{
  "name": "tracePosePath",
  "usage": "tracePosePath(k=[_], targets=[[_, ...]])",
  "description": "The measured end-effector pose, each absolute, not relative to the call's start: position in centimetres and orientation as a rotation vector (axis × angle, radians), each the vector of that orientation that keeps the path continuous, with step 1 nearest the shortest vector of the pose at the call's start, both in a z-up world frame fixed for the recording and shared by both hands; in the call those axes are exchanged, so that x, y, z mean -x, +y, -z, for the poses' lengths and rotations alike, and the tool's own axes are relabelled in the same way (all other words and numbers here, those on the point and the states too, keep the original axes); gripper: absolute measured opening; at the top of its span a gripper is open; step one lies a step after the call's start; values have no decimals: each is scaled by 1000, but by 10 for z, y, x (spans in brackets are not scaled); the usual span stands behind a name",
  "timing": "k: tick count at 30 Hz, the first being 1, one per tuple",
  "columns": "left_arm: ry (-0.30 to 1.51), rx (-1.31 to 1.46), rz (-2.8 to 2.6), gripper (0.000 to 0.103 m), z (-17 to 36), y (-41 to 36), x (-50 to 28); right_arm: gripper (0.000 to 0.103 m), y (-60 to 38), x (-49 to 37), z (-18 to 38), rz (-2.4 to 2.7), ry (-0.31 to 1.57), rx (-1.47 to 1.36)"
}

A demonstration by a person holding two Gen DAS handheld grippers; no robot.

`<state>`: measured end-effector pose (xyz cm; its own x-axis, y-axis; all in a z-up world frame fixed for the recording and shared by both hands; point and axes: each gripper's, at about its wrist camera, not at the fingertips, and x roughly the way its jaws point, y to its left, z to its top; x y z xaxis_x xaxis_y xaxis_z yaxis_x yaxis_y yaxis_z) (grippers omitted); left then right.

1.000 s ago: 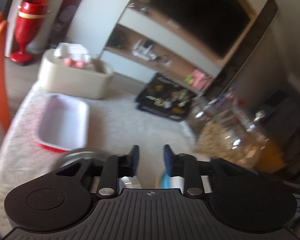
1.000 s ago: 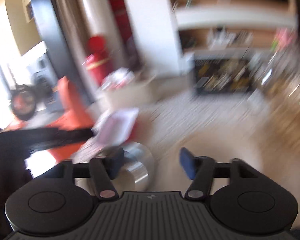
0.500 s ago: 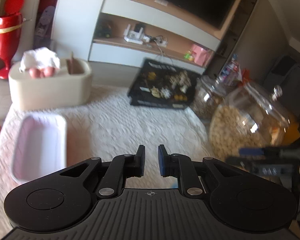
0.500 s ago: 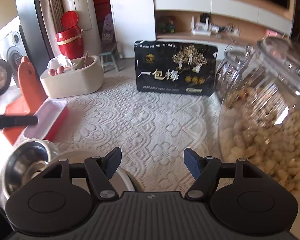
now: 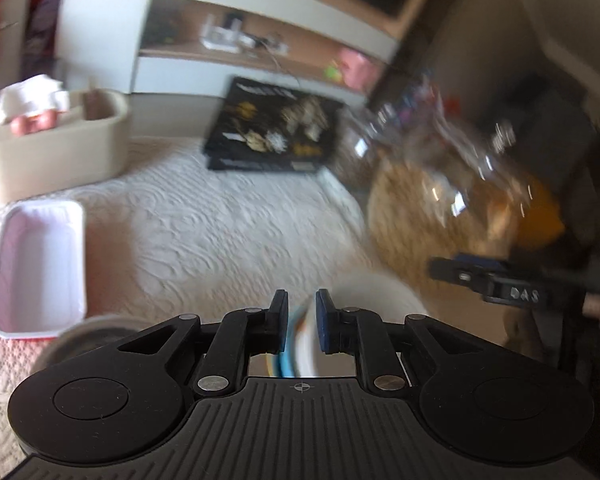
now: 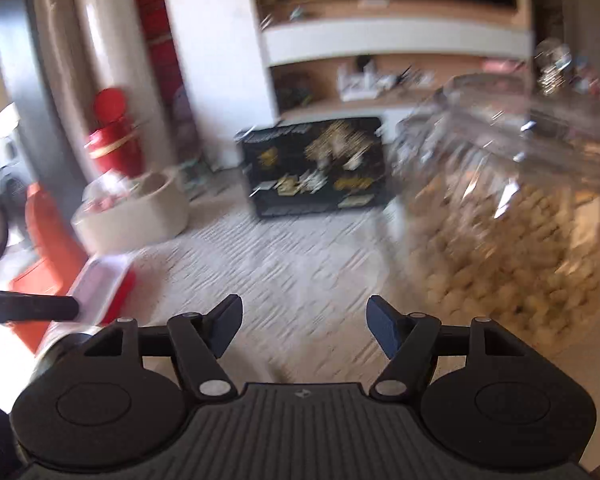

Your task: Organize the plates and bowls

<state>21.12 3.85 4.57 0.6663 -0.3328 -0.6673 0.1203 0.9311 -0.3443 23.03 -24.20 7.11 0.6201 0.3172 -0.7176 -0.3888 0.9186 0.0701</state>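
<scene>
White plate rim between the left gripper's fingers, right gripper free.
Left view: the left gripper (image 5: 302, 326) has its jaws nearly together around the edge of a plate (image 5: 304, 344), likely to lift it; a steel bowl (image 5: 88, 332) sits just beside. Right view: the right gripper (image 6: 304, 326) hangs with jaws wide apart over the lace cloth (image 6: 284, 256), holding nothing.

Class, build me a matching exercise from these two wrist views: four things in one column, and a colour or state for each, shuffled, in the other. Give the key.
1. left gripper
2. right gripper
3. box
4. jar

A. black
B. open, empty
C. shut on a bowl rim
D. clear, full of pale pieces

Pairs: 1-C, 2-B, 3-A, 4-D
</scene>
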Motion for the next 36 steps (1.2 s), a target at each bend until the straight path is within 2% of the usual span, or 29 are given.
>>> tracePosePath(k=[5, 9, 13, 15, 18, 24, 27, 31, 33, 35, 36], targets=[[924, 153, 134, 17, -32, 9, -214, 69, -231, -242, -48, -385, 967, 116], [1065, 260, 84, 17, -12, 23, -225, 69, -239, -249, -31, -394, 1076, 12], [1112, 363, 61, 17, 7, 36, -230, 69, -247, -257, -15, -386, 1165, -137], [1130, 404, 81, 17, 13, 37, -234, 72, -250, -259, -5, -353, 1201, -193], [1116, 425, 88, 17, 10, 43, -234, 72, -249, -262, 8, -319, 1247, -209], [965, 437, 110, 17, -27, 57, -228, 75, -242, -268, 38, -279, 1334, -185], [925, 362, 178, 17, -41, 41, -226, 76, -240, -266, 45, -279, 1343, -182], [949, 250, 182, 17, -35, 16, -228, 78, -250, -264, 49, -278, 1322, -238], [980, 243, 176, 22, -27, 11, -231, 79, -259, -263, 53, -276, 1319, -303], [1004, 233, 159, 36, -19, 9, -232, 84, -266, -262, 57, -294, 1315, -374], [1016, 231, 148, 38, -15, 8, -233, 88, -268, -261, 57, -306, 1305, -390]])
